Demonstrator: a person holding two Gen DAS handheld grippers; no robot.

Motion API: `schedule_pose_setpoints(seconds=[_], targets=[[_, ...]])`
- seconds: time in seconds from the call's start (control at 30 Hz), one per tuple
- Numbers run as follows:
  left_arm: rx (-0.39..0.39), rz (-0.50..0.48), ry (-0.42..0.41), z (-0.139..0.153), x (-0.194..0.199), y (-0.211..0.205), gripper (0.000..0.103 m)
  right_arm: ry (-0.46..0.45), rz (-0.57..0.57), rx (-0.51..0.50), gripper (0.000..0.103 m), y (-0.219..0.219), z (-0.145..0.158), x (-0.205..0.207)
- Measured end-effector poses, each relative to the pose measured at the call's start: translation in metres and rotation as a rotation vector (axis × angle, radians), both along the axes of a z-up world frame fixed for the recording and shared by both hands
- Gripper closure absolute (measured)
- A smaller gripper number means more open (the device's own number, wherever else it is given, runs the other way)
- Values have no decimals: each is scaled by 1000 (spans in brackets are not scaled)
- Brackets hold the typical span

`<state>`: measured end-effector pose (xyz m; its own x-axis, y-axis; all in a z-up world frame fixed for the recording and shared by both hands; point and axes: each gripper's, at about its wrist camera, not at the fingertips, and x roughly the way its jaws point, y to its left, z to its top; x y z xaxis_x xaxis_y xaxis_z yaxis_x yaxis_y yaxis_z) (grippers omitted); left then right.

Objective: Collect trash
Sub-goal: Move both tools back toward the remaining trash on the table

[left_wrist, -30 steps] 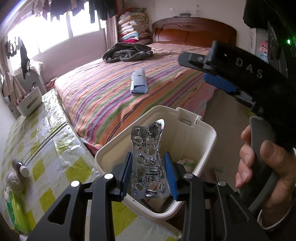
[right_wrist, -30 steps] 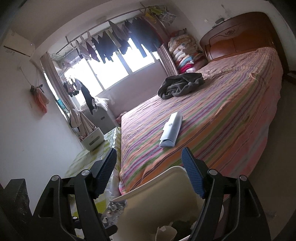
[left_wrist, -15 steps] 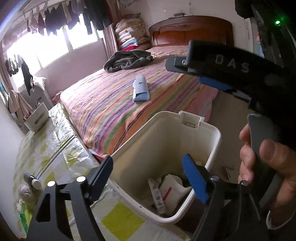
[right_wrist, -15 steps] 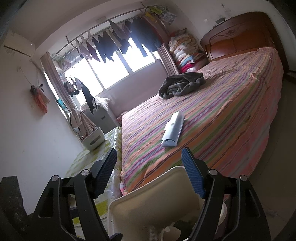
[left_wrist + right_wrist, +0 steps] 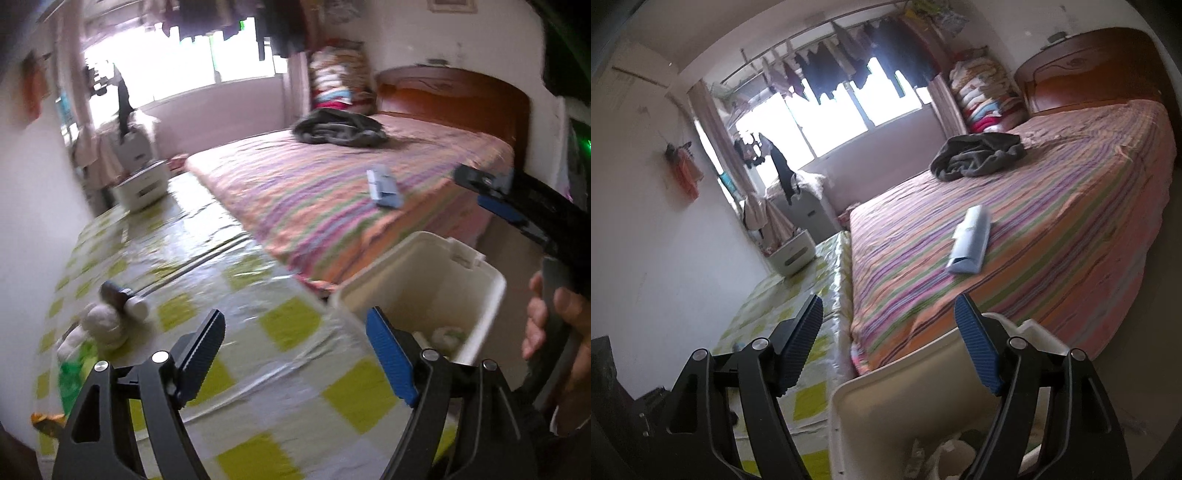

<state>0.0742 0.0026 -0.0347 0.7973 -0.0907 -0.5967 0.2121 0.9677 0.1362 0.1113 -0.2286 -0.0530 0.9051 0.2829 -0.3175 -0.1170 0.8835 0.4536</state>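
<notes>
over the worktop [image 5: 280, 332] the left hand-held gripper [image 5: 295, 354] is spread wide and empty. some trash is already seen inside the white bin [image 5: 480, 291]; crumpled tissue [image 5: 103, 325] and wrappers [image 5: 46, 419] are left. the right hand-held gripper [image 5: 888, 349], parted, holds nothing.

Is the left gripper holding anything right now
No, the left gripper stands wide open with only the checkered tablecloth showing between its pads.

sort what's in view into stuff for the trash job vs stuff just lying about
For the job:
white bin
crumpled white wad on the table
green wrapper
left gripper, open and empty

Lying about:
dark garment on the bed
pale blue packet
white basket
</notes>
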Motion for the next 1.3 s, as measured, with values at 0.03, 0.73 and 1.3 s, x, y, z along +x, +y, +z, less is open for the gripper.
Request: schedule_pose_setpoints(seconds=[0.03, 0.73, 1.3], targets=[[-7, 23, -5, 1, -1, 9, 27, 2, 13, -4, 30, 6, 0, 1], [-102, 403, -63, 18, -44, 199, 27, 61, 434, -115, 27, 186, -2, -2], [-207, 561, 70, -20, -79, 309, 27, 189, 863, -231, 23, 346, -34, -50]])
